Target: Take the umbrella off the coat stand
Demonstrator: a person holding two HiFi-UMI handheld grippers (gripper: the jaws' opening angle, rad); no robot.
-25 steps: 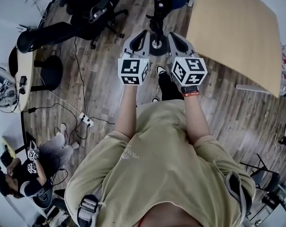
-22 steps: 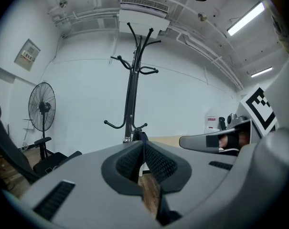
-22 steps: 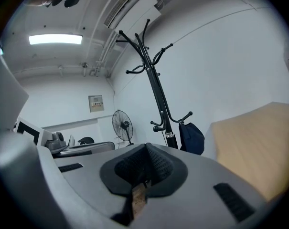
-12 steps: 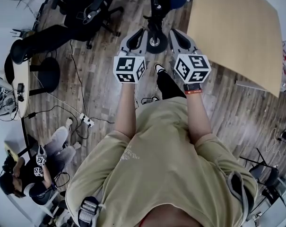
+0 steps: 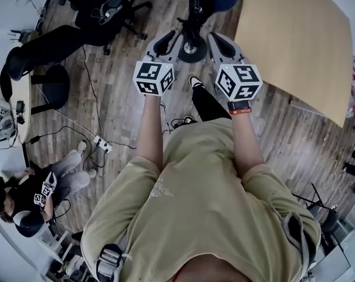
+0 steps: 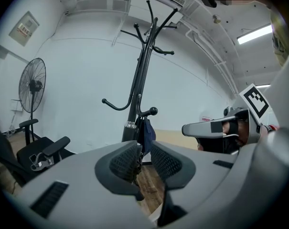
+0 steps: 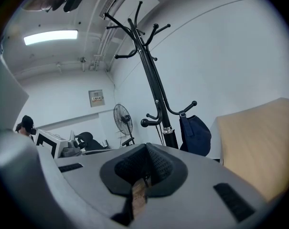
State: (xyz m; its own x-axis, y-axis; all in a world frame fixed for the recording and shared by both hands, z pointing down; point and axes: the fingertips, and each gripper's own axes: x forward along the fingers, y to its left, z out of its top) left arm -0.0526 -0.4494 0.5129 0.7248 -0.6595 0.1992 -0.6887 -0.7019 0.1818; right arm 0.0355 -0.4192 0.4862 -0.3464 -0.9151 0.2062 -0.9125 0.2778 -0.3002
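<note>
Frankly, my worry is the stand (image 6: 141, 66): the umbrella (image 6: 129, 132) hangs close along its pole beside a navy bag (image 7: 196, 135), so a sideways pull could snag a hook, knock the bag or tip it all. My left claw (image 6: 143, 159) is opening, nothing between its pads; my right claw (image 7: 145, 165) is closed, empty. Underfoot, a wood floor (image 5: 115, 98) with 1 power strip (image 5: 101, 144), a table (image 5: 294, 40), chairs (image 5: 104, 10).

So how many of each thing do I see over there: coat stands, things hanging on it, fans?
Coat stand: 1
Umbrella: 1
Dark blue bag: 1
Fan: 1
Total: 4
</note>
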